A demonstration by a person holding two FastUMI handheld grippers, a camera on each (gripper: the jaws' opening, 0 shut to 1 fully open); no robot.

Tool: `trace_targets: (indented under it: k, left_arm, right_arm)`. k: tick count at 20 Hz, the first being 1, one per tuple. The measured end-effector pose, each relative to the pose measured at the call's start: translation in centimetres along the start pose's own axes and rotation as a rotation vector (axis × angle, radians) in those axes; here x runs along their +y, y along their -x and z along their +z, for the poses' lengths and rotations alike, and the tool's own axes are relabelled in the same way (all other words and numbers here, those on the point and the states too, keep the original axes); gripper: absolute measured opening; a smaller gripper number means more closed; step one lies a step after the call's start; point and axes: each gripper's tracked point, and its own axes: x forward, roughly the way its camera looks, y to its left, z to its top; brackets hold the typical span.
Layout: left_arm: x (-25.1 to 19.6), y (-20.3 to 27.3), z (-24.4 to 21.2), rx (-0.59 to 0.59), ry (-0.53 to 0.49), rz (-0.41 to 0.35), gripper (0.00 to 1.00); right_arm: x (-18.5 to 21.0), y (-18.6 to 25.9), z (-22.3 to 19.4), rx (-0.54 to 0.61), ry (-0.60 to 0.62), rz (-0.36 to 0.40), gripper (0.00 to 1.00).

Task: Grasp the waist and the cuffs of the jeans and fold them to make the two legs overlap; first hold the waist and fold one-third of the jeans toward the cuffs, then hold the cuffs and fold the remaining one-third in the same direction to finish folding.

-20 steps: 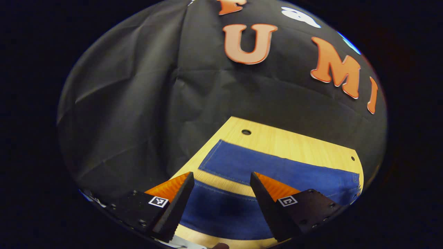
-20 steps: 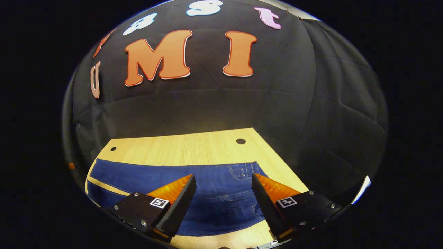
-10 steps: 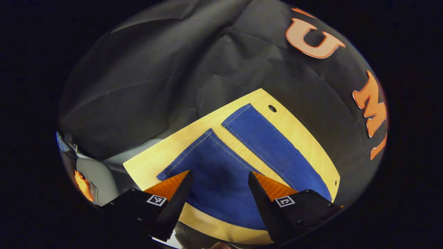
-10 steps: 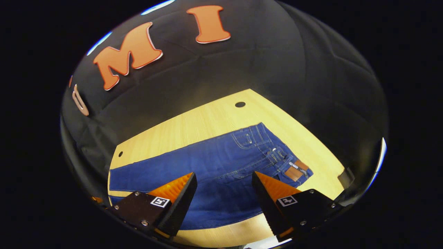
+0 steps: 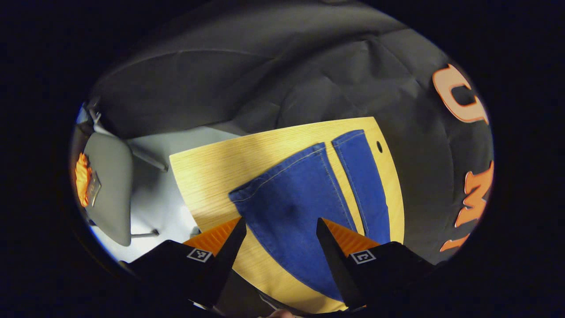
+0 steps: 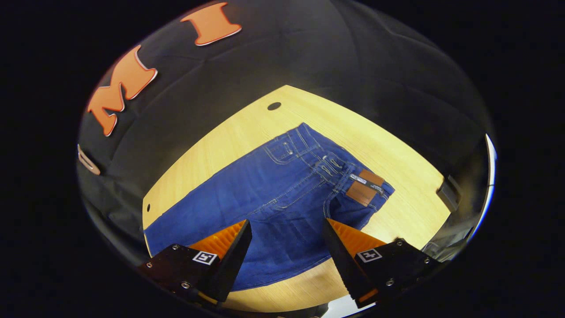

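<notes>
On the wooden table [image 6: 397,159] lies one pair of blue jeans [image 6: 273,194], spread flat and unfolded. Two legs are counted: in the left gripper view the near leg [image 5: 291,216] and the far leg [image 5: 364,181] lie side by side with a narrow strip of bare tabletop between them, not overlapping. Two cuffs are counted, the near cuff [image 5: 276,174] and the far cuff [image 5: 348,136], both flat on the wood. One waist [image 6: 348,170] is seen in the right gripper view, carrying one brown patch [image 6: 365,189] and lying toward the table's right end.

Two grippers are counted. The left gripper [image 5: 278,238] is held above the near leg with its two fingers spread wide and nothing between them; it touches no cloth. The right gripper [image 6: 287,240] is held above the seat and thigh area, its fingers likewise parted and empty, clear of the denim.

Other items: two round holes in the tabletop are visible in the right gripper view, one hole [image 6: 274,106] beyond the waist and one small hole [image 6: 148,207] near the far leg. Off the table's end in the left gripper view stands one grey chair [image 5: 108,185] on a pale floor [image 5: 154,198], with an orange item [image 5: 81,179] on its edge. A dark clamp-like fitting [image 6: 448,194] sits at the table's right edge. Nothing lies on the jeans or between either gripper and the cloth.
</notes>
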Motion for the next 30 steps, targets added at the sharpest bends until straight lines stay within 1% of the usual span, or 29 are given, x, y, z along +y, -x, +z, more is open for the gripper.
trace_targets:
  k: [3,6,7,10,11,12,13,14,15,17,18,20,21,23,24,25,26,27,28,29,30]
  left_arm:
    - [1.0,-0.4,0.0,0.002,0.043,-0.020,0.97]
    - [-0.5,-1.9,1.2,-0.018,0.071,-0.104,0.96]
    - [-0.8,-2.1,1.3,-0.023,0.074,-0.121,0.94]
    - [-2.3,-2.8,1.9,-0.034,0.086,-0.195,0.93]
    - [-2.8,-3.0,2.1,-0.041,0.095,-0.213,0.91]
    - [-3.2,-3.5,2.1,-0.040,0.104,-0.222,0.91]
    - [-3.5,-4.0,2.4,-0.040,0.105,-0.227,0.87]
    - [-3.4,-4.4,2.3,-0.034,0.101,-0.212,0.84]
    - [-3.6,-4.8,2.2,-0.029,0.092,-0.208,0.74]
    - [-3.4,-5.2,1.6,-0.006,0.059,-0.181,0.63]
    - [-3.6,-5.1,1.3,0.006,0.048,-0.197,0.44]
    - [-4.2,-5.1,1.4,0.009,0.012,-0.213,0.44]
    - [-4.2,-5.4,1.3,0.017,-0.001,-0.210,0.48]
    - [-3.9,-5.3,1.6,0.011,-0.008,-0.182,0.48]
    - [-3.8,-5.3,1.5,0.011,-0.007,-0.166,0.47]
    - [-3.9,-5.3,1.5,0.012,-0.020,-0.154,0.43]
    - [-3.8,-4.9,1.5,0.014,-0.041,-0.136,0.41]
    - [-2.1,-5.8,2.3,0.005,-0.037,-0.030,0.41]
    - [-2.7,-7.0,2.2,-0.005,0.003,-0.032,0.24]
    - [-3.4,-6.5,2.0,0.003,-0.007,-0.051,0.06]
    - [-3.4,-6.7,2.4,0.002,-0.012,-0.051,0.06]
  right_arm:
    - [-1.8,-0.7,-0.5,0.027,-0.035,-0.031,0.99]
    - [-3.4,-1.4,-0.6,0.036,-0.071,-0.050,0.98]
    - [-3.7,-1.7,-0.6,0.041,-0.087,-0.053,0.98]
    - [-4.7,-2.3,-0.7,0.053,-0.136,-0.059,0.98]
    - [-4.9,-2.5,-0.6,0.056,-0.148,-0.060,0.98]
    - [-5.2,-2.6,-0.7,0.057,-0.157,-0.064,0.99]
    - [-5.4,-2.8,-0.7,0.061,-0.160,-0.065,0.99]
    - [-5.7,-2.8,-0.8,0.066,-0.162,-0.073,0.99]
    - [-5.9,-3.1,-0.8,0.066,-0.161,-0.075,0.99]
    - [-6.5,-2.9,-0.8,0.067,-0.164,-0.083,0.99]
    - [-6.8,-2.8,-0.9,0.069,-0.171,-0.086,0.99]
    - [-7.8,-2.3,-0.7,0.058,-0.194,-0.092,0.99]
    - [-8.6,-2.3,-0.5,0.052,-0.205,-0.105,0.99]
    - [-10.0,-2.8,-0.4,0.051,-0.230,-0.137,0.99]
    - [-10.2,-3.3,-0.2,0.048,-0.238,-0.140,0.99]
    - [-10.3,-4.0,-0.2,0.058,-0.241,-0.142,0.98]
    - [-10.3,-4.7,-0.4,0.074,-0.238,-0.144,0.98]
    - [-10.3,-5.5,-0.6,0.089,-0.231,-0.148,0.98]
    - [-10.6,-6.0,-0.9,0.117,-0.220,-0.164,0.98]
    - [-10.9,-5.9,-0.2,0.090,-0.212,-0.176,0.97]
    - [-11.1,-6.3,-0.4,0.106,-0.215,-0.190,0.87]
